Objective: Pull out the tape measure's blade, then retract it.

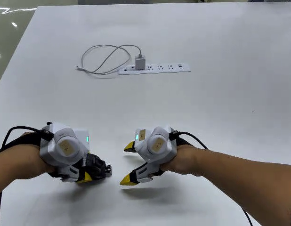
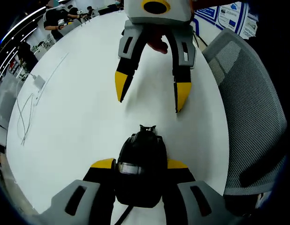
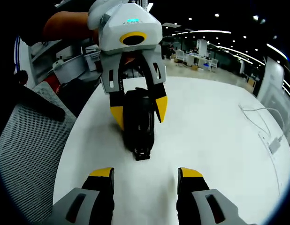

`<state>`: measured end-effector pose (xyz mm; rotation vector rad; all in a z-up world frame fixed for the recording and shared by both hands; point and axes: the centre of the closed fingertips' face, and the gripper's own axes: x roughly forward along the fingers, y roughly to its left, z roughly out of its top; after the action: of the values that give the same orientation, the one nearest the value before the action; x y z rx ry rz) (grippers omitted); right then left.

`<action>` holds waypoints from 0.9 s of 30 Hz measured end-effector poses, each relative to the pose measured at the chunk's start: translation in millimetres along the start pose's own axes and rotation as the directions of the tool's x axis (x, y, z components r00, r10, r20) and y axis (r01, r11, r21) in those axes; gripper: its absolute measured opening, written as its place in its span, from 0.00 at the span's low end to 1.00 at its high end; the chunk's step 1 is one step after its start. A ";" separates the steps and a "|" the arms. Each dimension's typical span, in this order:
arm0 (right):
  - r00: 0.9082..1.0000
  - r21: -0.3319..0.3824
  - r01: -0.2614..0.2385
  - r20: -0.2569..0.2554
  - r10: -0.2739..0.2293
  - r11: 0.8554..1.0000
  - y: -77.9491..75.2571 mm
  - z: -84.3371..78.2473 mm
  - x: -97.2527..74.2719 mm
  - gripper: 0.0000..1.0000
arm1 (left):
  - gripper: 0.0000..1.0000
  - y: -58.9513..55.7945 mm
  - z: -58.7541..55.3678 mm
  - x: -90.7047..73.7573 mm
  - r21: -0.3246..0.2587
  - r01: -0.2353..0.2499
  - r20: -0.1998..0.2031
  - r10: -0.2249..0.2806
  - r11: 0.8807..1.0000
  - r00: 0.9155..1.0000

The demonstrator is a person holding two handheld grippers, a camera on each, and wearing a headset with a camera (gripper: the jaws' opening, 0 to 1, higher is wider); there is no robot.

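A black tape measure (image 2: 140, 166) lies between the yellow-tipped fingers of my left gripper (image 2: 139, 164), which is shut on its case; the blade's end hook (image 2: 147, 128) pokes out forward. In the head view the left gripper (image 1: 91, 175) holds the tape measure (image 1: 97, 167) low on the white table (image 1: 206, 103). My right gripper (image 1: 127, 163) faces it, open, a short gap away. The right gripper view has the tape measure (image 3: 139, 124) ahead of my open right gripper (image 3: 146, 172), with its hook end (image 3: 142, 153) pointing toward me. The blade is retracted.
A white power strip (image 1: 155, 68) with a plugged charger (image 1: 140, 62) and a looped white cable (image 1: 105, 59) lies further back on the table. A grey mesh chair (image 2: 250, 108) stands off the table's edge. Black gripper cables trail by both forearms.
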<state>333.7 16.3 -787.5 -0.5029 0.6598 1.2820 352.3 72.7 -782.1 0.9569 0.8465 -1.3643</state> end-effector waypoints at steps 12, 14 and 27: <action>0.998 -0.058 -0.055 -0.035 0.053 0.997 1.8 12.9 18.7 0.35 | 0.34 -1.0 0.2 0.7 -0.011 0.010 -0.004 -0.010 1.000 1.000; 0.998 -0.056 -0.060 -0.034 0.058 0.997 2.0 14.8 22.2 0.33 | 0.34 -1.3 -0.1 0.7 -0.010 0.007 -0.006 -0.007 1.000 1.000; 0.992 -0.104 -0.086 -0.098 0.076 0.991 6.8 8.0 36.8 0.13 | 0.34 -1.0 -0.9 0.6 -0.005 -0.009 -0.006 0.009 1.000 1.000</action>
<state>333.9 49.0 -807.2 -0.6335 0.6972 1.3830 351.4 73.3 -783.1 0.9607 0.8483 -1.3516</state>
